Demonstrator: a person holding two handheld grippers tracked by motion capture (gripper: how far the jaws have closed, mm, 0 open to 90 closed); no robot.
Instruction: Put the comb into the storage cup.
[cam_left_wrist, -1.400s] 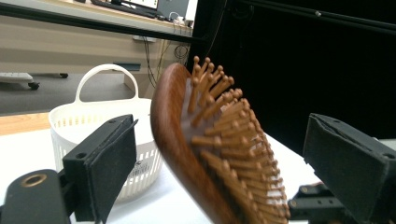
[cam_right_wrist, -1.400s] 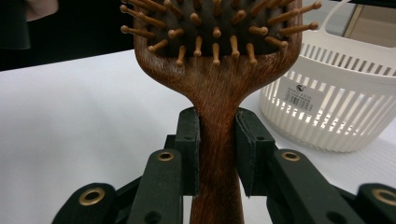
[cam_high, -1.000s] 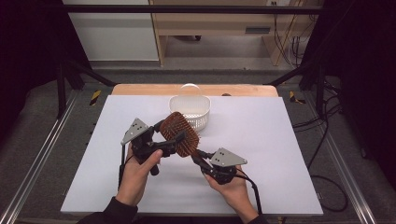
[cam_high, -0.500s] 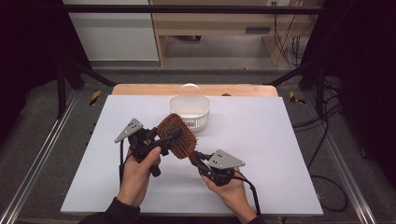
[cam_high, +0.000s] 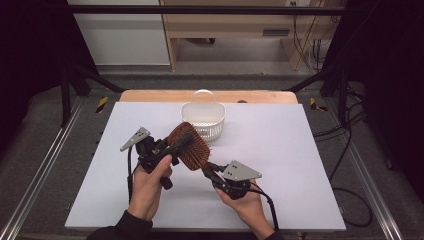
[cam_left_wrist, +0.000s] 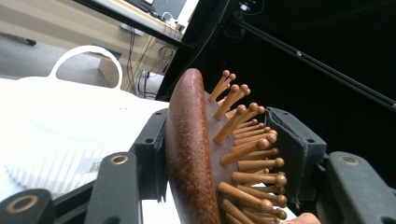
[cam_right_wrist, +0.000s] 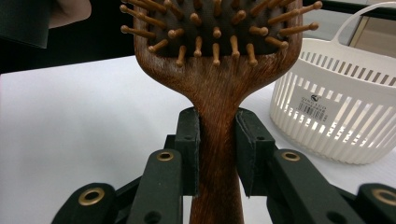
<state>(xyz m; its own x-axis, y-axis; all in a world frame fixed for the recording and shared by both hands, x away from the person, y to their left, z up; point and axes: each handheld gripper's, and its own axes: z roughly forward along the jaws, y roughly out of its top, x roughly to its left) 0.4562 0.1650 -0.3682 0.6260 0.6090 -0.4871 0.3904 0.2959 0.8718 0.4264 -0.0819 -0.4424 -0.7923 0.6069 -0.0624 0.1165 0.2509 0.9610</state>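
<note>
The hairbrush (cam_right_wrist: 219, 88) looks like dark, speckled wood with a slight sheen, its pins (cam_left_wrist: 243, 149) smooth wood. The slatted basket (cam_right_wrist: 336, 121) is glossy white plastic; the surface (cam_high: 280, 145) matt white.

It looked like a lab or recording workspace: a white table (cam_high: 300, 165) stood inside a dark metal frame (cam_high: 215, 9), loose cables (cam_high: 345, 150) trailed over the grey floor, and a plain wooden bench (cam_high: 235, 30) and bundled wires stood behind
</note>
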